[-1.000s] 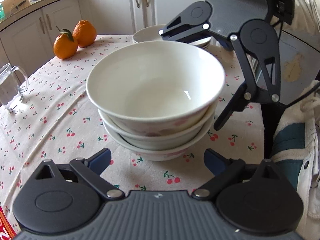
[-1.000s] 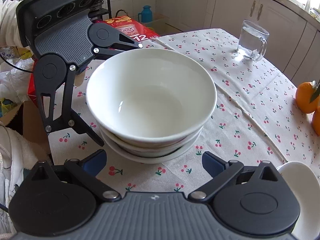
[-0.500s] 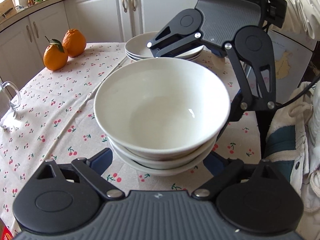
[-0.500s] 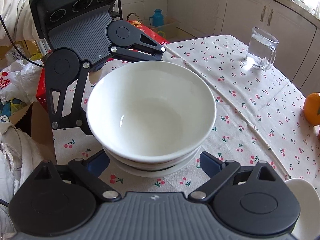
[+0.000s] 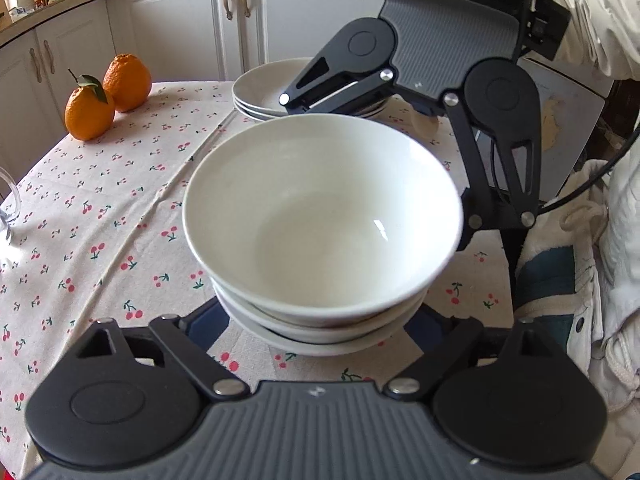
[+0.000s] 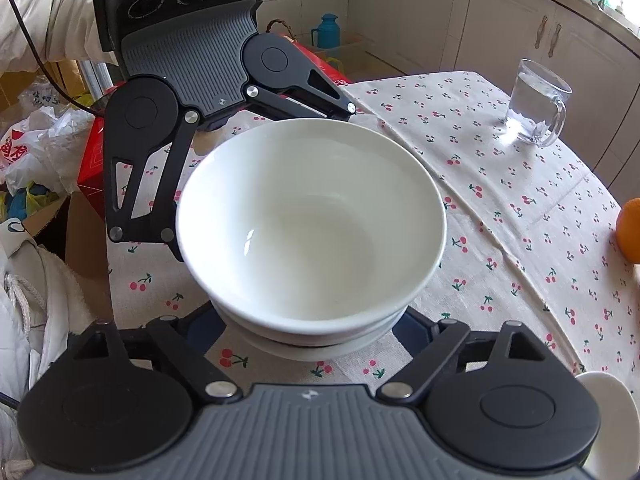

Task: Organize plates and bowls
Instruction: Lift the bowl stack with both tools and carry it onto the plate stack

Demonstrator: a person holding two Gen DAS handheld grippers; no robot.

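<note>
Little can be read here. At the far left of the right wrist view, a white plastic bag (image 6: 16, 152) carries red printed characters, too blurred to make out; the red box (image 6: 93, 168) beside it shows no legible print.

Your left gripper (image 5: 316, 322) pitches steeply down from the 6 o'clock side, its jaws closing, fingertips hidden under the stack of bowls (image 5: 320, 216) that stands between them. Your right gripper (image 6: 308, 330) faces it from 12 o'clock, tilted down alike, jaws also closing around the same stack. Whether any pad touches yet cannot be told. A pale sleeve (image 6: 44, 20) trails behind your left gripper.
</note>
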